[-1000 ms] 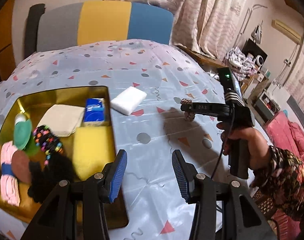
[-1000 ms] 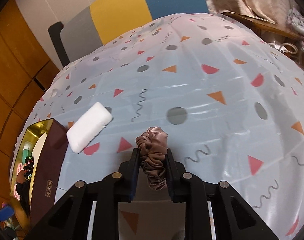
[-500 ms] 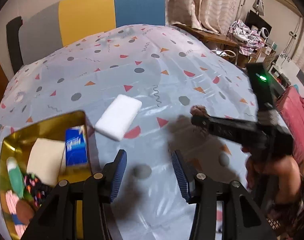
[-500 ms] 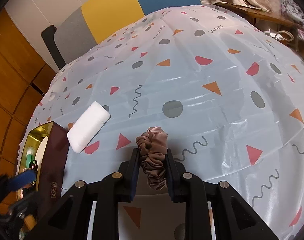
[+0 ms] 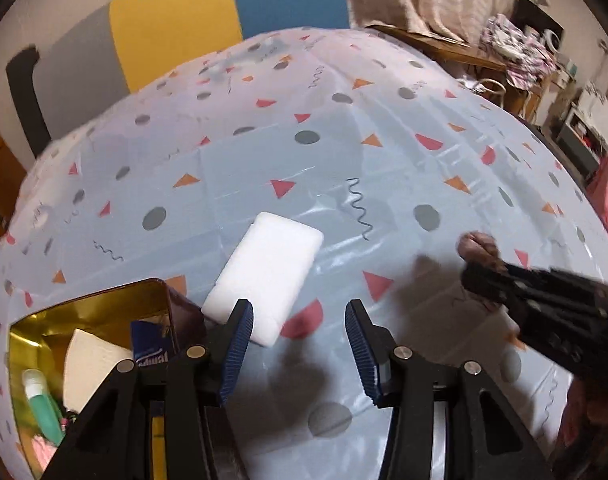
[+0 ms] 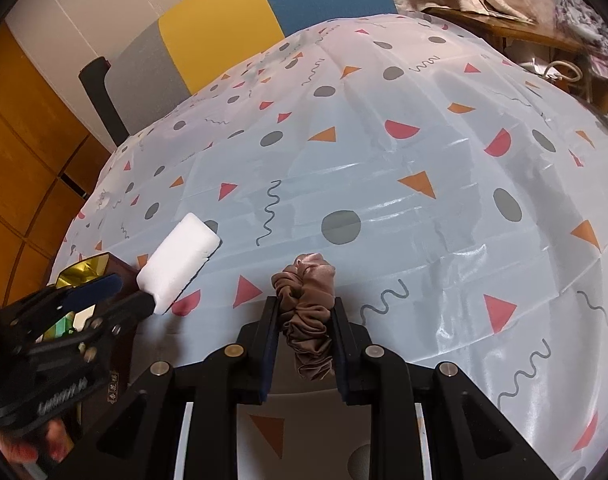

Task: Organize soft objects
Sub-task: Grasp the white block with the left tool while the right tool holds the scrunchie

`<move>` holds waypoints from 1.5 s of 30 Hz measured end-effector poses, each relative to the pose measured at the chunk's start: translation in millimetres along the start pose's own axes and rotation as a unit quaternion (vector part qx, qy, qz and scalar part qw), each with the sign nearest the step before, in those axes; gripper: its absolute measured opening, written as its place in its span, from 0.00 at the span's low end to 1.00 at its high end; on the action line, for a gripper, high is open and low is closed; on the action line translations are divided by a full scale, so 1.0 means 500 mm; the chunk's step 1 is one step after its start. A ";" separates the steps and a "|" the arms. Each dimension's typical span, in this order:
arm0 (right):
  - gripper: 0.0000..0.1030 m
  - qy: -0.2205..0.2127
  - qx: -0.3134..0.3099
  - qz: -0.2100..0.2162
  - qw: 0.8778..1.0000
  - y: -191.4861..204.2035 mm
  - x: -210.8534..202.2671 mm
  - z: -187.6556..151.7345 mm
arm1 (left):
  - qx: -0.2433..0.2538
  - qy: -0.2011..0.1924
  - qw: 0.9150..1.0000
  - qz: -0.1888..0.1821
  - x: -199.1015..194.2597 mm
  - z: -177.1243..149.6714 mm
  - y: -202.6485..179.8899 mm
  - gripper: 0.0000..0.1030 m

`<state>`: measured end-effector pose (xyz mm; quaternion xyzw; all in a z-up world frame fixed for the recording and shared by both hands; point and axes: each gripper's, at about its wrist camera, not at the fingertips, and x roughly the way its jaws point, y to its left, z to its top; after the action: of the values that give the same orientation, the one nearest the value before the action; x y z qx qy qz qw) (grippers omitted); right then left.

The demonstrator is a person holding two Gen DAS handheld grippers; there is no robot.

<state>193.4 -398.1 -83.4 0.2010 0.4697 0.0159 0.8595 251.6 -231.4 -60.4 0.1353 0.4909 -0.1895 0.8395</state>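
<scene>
A white sponge block (image 5: 264, 272) lies flat on the patterned tablecloth just beyond the gold box (image 5: 84, 312). My left gripper (image 5: 299, 314) hangs open over the cloth, and the sponge's near end sits just ahead of its left finger; nothing is between the pads. From the right wrist, the sponge (image 6: 180, 260) and the left gripper (image 6: 132, 292) appear at the left. My right gripper (image 6: 306, 304) is shut on a brown satin scrunchie (image 6: 308, 296), held just above the cloth. The scrunchie (image 5: 478, 246) also shows at the right gripper's tip in the left wrist view.
The gold box holds a cream pad (image 5: 88, 360), a blue tissue pack (image 5: 152, 344), a green-and-white tube (image 5: 40, 396) and other soft items. A grey, yellow and blue headboard (image 5: 208, 20) stands behind the table. Curtains and cluttered furniture are at the right.
My left gripper has swung away from over the gold box toward the white sponge, which now lies close before its fingers. The right gripper has kept still with the scrunchie.
</scene>
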 end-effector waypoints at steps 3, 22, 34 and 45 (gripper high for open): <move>0.23 -0.002 0.005 0.003 1.000 -0.002 -0.003 0.003 | 0.006 0.014 1.000 0.006 0.027 0.020 0.008 0.49; 0.23 -0.001 0.038 0.034 0.999 -0.017 -0.012 0.013 | 0.018 0.048 0.997 0.054 0.127 0.059 0.013 0.67; 0.24 0.001 0.043 0.034 0.998 -0.019 -0.012 0.013 | 0.019 0.050 0.996 0.064 0.133 0.060 0.020 0.67; 0.24 0.003 0.045 0.037 0.998 -0.019 -0.011 0.014 | 0.018 0.038 0.997 0.058 0.130 0.050 0.005 0.59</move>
<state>194.6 -410.1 -79.1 0.2565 0.4652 0.0272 0.8468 301.1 -251.8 -105.3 0.1857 0.5099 -0.1440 0.8275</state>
